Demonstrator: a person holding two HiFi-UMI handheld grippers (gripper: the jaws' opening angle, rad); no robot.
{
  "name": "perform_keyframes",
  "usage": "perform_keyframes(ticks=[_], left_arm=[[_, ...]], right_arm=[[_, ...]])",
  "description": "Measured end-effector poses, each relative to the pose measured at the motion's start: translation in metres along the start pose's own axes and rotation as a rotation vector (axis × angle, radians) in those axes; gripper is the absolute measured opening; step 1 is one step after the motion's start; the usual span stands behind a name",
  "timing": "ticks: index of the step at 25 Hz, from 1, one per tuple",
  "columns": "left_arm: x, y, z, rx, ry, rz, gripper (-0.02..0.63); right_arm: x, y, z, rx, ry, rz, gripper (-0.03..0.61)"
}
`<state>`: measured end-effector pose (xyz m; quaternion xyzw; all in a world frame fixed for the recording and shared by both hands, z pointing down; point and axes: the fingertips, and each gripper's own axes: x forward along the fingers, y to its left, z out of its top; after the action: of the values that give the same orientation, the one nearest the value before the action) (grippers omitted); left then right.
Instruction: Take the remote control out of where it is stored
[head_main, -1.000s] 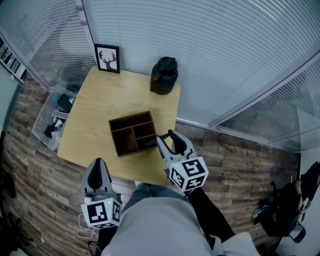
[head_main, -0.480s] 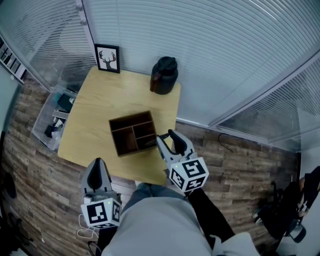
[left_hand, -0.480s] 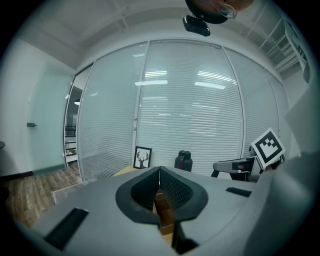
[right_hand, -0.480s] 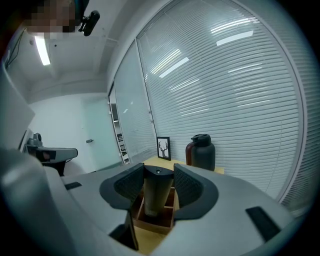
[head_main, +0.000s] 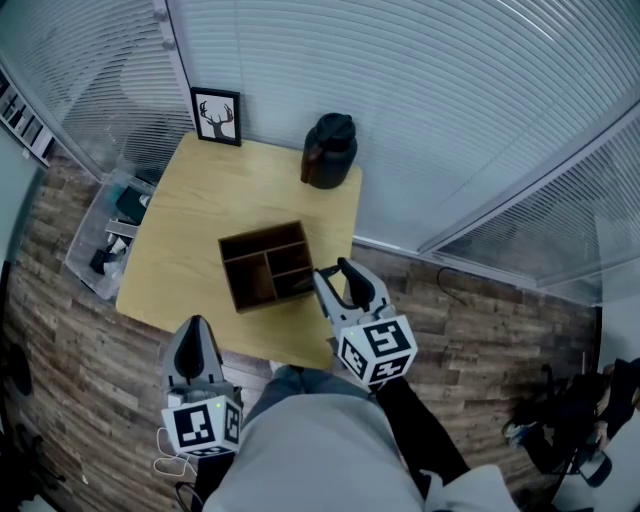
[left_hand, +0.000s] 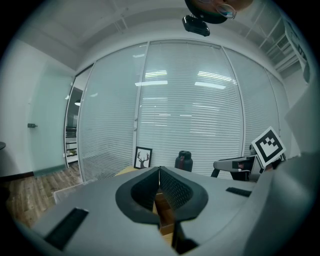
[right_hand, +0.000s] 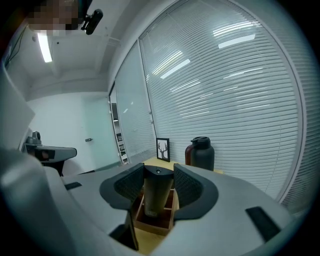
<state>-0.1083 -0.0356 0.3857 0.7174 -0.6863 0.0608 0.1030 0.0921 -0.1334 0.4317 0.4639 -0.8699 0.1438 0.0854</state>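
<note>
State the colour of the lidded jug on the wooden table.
Dark brown jug, black lid; right gripper view.

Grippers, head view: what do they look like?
The left gripper and right gripper match: light grey moulded shells, black ribbed fingers, and at the rear a white cube printed with black square markers.

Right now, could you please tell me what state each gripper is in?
Left gripper: closed, nothing between its jaws.
Right gripper: closed on the remote control.
</note>
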Motion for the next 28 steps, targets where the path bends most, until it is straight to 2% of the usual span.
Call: perform_keyframes(ticks=[28], left_arm=[[-0.0021,0.0026,-0.0011,0.002,0.003,0.017,0.009]], right_arm=[[0.0062,0.0032,0.0012,-0.033,0.009,0.012,0.184]])
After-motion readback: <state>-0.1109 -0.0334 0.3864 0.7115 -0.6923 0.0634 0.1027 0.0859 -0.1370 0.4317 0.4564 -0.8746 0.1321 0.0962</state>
